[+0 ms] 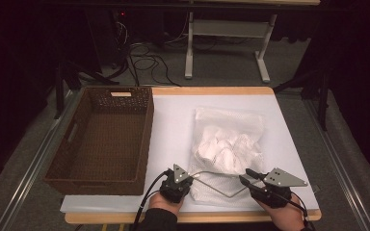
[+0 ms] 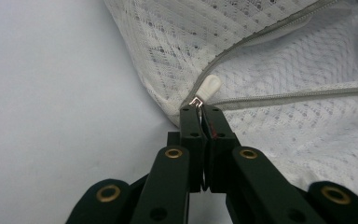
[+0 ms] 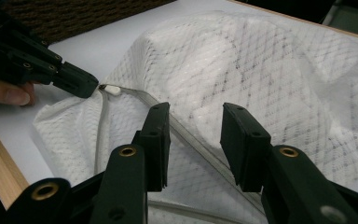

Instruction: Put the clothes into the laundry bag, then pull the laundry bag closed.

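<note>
Meanwhile, at the table's left, an empty brown wicker basket (image 1: 101, 139) waits well apart from both sets of fingers, seemingly ready to receive what comes out of the bag. Just right of it, the left gripper (image 2: 199, 110) has its jaws pinched tight on the metal link of the white zipper pull (image 2: 208, 87), which juts out just beyond the fingertips; holding it there likely pins the slider at the bag's near-left corner. Beyond those fingers the white mesh laundry bag (image 1: 227, 144) lies on the white sheet (image 1: 173, 125), stuffed with white cloth. Farther right, the right gripper (image 3: 196, 135) hovers with jaws spread apart above the zipper track (image 3: 186, 135), apparently poised to seize the mesh
</note>
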Demonstrator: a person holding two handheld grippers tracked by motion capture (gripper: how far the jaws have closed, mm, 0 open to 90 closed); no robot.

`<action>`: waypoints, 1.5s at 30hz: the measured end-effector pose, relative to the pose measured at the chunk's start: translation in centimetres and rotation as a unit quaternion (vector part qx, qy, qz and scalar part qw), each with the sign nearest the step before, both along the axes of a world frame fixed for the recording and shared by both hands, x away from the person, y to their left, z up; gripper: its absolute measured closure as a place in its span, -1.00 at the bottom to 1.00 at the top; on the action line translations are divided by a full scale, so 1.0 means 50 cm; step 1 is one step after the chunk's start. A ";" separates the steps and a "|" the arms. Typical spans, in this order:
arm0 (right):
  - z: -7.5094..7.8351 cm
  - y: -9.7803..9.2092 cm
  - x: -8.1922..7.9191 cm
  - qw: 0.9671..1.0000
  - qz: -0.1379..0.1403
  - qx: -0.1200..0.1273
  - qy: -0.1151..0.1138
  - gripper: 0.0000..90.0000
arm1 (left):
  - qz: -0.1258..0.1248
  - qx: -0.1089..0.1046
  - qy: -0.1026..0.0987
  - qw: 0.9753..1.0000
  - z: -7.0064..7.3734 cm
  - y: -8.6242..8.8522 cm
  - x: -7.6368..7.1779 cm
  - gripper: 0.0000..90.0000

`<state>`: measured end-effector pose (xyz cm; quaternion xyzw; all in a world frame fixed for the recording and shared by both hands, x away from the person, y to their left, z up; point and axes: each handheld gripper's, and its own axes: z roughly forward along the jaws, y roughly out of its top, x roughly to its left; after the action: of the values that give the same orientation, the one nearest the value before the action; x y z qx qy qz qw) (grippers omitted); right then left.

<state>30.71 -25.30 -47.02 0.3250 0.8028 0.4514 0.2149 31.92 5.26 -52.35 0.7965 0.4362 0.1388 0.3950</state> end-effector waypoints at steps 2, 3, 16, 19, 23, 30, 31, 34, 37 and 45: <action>0.000 0.004 -0.001 1.000 0.001 0.002 -0.001 0.42 | -0.003 -0.011 0.005 1.000 0.002 0.002 0.002 0.96; 0.001 0.006 -0.001 1.000 0.004 0.002 0.000 0.42 | -0.003 -0.017 0.002 1.000 0.005 0.002 0.002 0.96; 0.004 0.035 -0.008 1.000 0.028 0.009 -0.002 0.43 | -0.017 -0.055 -0.054 0.997 0.038 -0.001 -0.018 0.96; 0.004 0.050 -0.006 0.999 0.035 0.009 -0.002 0.43 | -0.021 -0.053 -0.055 0.997 0.038 -0.001 -0.020 0.96; 0.002 0.074 -0.001 0.999 0.050 0.003 0.000 0.43 | -0.023 -0.053 -0.059 0.997 0.038 -0.002 -0.024 0.96; -0.007 0.114 0.006 0.998 0.069 -0.006 0.006 0.45 | -0.028 -0.046 -0.067 0.996 0.039 -0.005 -0.029 0.96; -0.008 0.116 0.007 0.997 0.071 -0.011 0.007 0.45 | -0.027 -0.046 -0.066 0.996 0.038 -0.004 -0.030 0.96; -0.009 0.128 0.011 0.997 0.071 -0.011 0.012 0.46 | -0.025 -0.046 -0.069 0.996 0.039 -0.003 -0.032 0.96; -0.011 0.138 0.018 0.997 0.072 -0.015 0.013 0.49 | -0.023 -0.048 -0.072 0.996 0.040 -0.002 -0.031 0.96; -0.019 0.161 0.041 0.997 0.075 -0.011 0.034 0.51 | -0.019 -0.046 -0.072 0.996 0.040 0.004 -0.034 0.96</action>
<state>32.76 -17.23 -47.96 0.2773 0.8364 0.4463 0.1564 30.22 5.47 -50.37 0.7737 0.3972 0.1685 0.4640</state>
